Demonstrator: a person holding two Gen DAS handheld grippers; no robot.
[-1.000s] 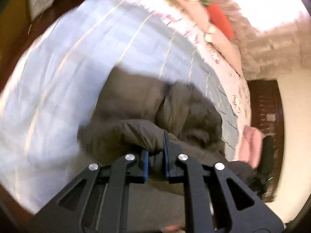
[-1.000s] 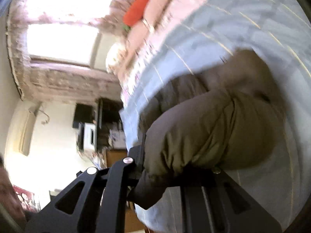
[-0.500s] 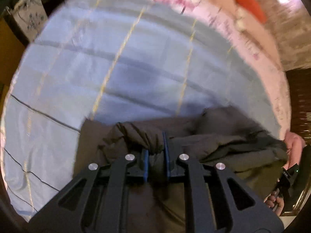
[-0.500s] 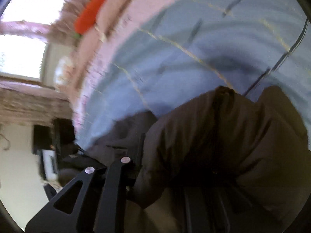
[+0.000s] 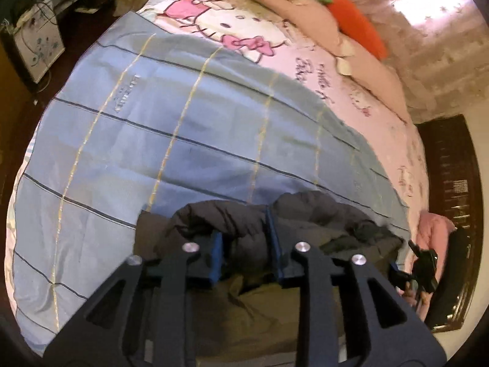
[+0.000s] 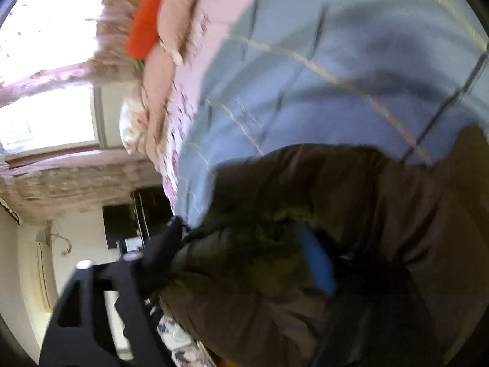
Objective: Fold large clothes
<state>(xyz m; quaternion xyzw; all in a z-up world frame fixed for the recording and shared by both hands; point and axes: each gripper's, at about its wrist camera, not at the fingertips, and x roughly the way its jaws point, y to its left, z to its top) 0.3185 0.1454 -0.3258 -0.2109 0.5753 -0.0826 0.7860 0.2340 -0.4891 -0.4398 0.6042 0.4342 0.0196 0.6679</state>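
A dark olive padded jacket [image 5: 308, 223] lies bunched at the near edge of the bed. My left gripper [image 5: 246, 244] has its blue-padded fingers spread apart, with a fold of the jacket loose between them. In the right wrist view the jacket [image 6: 351, 214] fills the lower right. My right gripper [image 6: 241, 257] has one blue pad [image 6: 316, 263] showing against the cloth and the other finger partly buried in the fabric, so the jaws stand apart around the jacket. The right gripper also shows in the left wrist view [image 5: 421, 269].
The bed has a blue checked quilt [image 5: 183, 122] and a pink cartoon sheet [image 5: 244, 36]. A carrot plush [image 5: 357, 27] and pillows lie at the head. Dark wooden furniture [image 5: 452, 198] stands to the right, a bright window [image 6: 45, 76] beyond.
Both grippers carried the jacket down toward the near edge of the quilt. The left jaws, pinched on the fold before, have spread open; the right jaws have also parted.
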